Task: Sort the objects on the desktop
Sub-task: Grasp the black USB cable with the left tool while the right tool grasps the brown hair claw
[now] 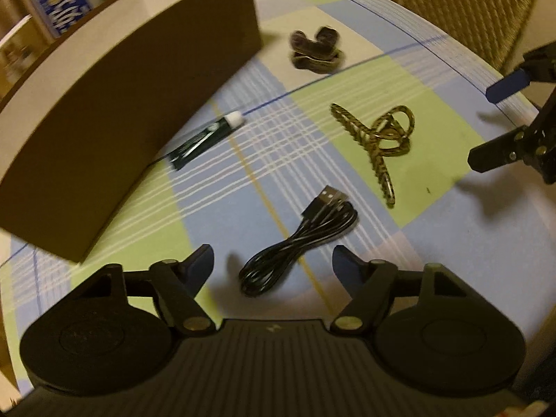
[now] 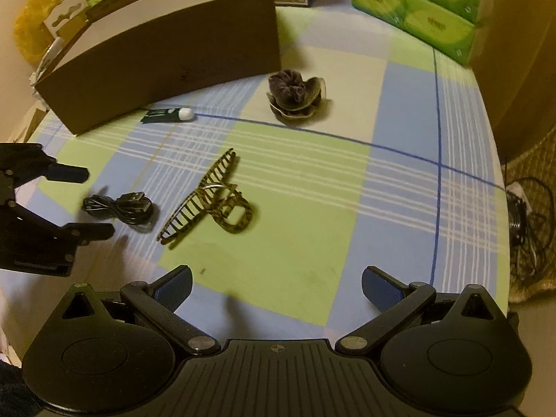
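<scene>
A coiled black USB cable [image 1: 299, 239] lies on the plaid tablecloth [image 2: 312, 208], between the fingers of my left gripper [image 1: 274, 262]. The jaws are open and the pads do not touch the cable. From the right wrist, the left gripper [image 2: 87, 203] hovers at the cable [image 2: 121, 208]. To the right of the cable lies a tortoiseshell hair claw [image 1: 378, 163] [image 2: 239, 220]. Further back are a dark scrunchie on a clip [image 1: 314, 50] [image 2: 295, 93] and a small green tube with a white cap [image 1: 205, 139] [image 2: 168, 114]. My right gripper [image 2: 277, 278] [image 1: 493, 121] is open and empty above bare cloth.
A long brown box [image 1: 121, 104] [image 2: 166, 55] stands at the back left, with the tube at its foot. Green tissue packs [image 2: 417, 7] and a blue carton [image 1: 59, 3] line the far side. The table ends at the right, beside a wicker basket [image 1: 469, 7] and loose cables [image 2: 524, 215].
</scene>
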A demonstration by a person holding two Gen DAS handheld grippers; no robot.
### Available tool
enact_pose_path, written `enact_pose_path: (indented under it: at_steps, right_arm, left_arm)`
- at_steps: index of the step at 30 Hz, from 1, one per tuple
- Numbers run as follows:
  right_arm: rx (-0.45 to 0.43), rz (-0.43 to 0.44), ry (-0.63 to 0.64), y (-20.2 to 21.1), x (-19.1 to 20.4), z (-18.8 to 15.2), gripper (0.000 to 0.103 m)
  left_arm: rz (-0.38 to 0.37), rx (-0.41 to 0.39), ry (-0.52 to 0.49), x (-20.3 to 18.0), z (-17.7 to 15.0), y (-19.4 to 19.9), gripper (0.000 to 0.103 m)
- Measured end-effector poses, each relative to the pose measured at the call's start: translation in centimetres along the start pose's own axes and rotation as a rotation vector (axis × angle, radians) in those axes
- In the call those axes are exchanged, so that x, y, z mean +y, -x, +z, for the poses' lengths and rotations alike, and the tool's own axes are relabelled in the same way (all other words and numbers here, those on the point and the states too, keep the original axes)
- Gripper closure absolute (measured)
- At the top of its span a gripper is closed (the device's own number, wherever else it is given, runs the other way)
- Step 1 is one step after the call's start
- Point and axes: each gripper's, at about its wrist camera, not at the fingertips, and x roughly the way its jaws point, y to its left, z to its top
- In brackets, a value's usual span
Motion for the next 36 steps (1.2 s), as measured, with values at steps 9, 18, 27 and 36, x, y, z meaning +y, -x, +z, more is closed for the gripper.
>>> enact_pose_path:
  at_steps: [9,18,27,36]
  right_arm:
    - [0.009,-0.006,-0.008,-0.3,0.1,0.1,0.002]
    - [0.006,0.007,0.024,-0.7,1.0,0.6,0.002]
    - [0.007,0.011,0.024,-1.1,1.2,0.8,0.002]
    - [-0.002,0.012,-0.008,-1.2,0.9,0.9,0.002]
  left_arm:
    - [-0.081,0.022,0.105,1.0,0.5,-1.5,0.077]
    - [-0.054,0.111,0.485,5.2,-0.6,-1.3,0.087]
    - [-0.124,0.097,0.456,4.4,-0.6,-1.0,0.068]
    - [-0.055,0.051,0.355,3.9,1.3,-2.2,0.079]
